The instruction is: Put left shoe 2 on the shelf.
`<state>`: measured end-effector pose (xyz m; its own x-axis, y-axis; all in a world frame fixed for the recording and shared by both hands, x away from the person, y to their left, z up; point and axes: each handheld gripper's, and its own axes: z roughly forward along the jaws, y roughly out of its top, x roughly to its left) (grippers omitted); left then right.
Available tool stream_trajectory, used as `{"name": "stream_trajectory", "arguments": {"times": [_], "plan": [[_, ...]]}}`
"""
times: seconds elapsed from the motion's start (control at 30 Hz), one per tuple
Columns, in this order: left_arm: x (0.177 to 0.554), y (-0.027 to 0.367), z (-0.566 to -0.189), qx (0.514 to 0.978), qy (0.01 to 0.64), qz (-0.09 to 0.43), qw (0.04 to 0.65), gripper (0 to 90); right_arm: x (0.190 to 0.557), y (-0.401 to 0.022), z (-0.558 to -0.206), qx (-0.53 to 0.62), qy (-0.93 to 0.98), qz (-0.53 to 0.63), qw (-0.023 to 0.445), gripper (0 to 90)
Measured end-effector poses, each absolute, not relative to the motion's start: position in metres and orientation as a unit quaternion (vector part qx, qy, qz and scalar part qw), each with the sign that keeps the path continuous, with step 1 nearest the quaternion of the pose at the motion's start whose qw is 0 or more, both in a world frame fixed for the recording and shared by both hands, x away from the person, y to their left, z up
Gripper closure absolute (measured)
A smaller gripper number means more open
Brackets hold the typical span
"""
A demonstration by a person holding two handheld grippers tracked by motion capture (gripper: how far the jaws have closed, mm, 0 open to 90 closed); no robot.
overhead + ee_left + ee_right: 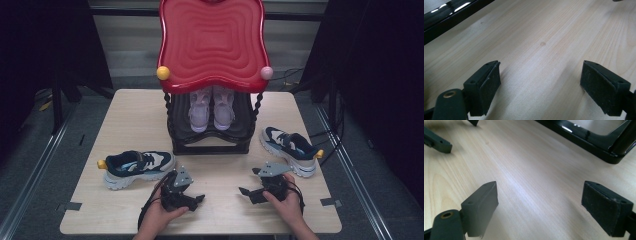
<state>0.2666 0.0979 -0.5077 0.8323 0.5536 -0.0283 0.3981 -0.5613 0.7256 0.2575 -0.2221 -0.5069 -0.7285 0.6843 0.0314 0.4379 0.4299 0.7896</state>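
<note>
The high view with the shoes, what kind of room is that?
Probably a recording studio or lab bench, not a home: black curtains ring a pale wooden table, metal floor rails run beside it, and a red-topped black shoe rack with sneakers looks staged.

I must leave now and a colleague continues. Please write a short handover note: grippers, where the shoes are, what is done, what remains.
Left gripper: jaws open, empty, low over the table.
Right gripper: jaws open, empty, also low over the table.
Shoes: a light pair sits on the black lower shelf of the red-topped rack. One navy shoe lies left of the rack, the other navy shoe right of it.
Done: light pair placed.
Left, probably: both navy shoes.
</note>
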Motion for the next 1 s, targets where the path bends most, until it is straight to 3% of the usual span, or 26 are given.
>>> {"name": "stream_trajectory", "arguments": {"times": [1.0], "plan": [[0.2664,0.0983,-0.5077,0.88,0.268,0.101,0.38,14.7,0.2592,-0.2193,-0.5106,0.322,0.861,0.373,0.125,12.5]]}}
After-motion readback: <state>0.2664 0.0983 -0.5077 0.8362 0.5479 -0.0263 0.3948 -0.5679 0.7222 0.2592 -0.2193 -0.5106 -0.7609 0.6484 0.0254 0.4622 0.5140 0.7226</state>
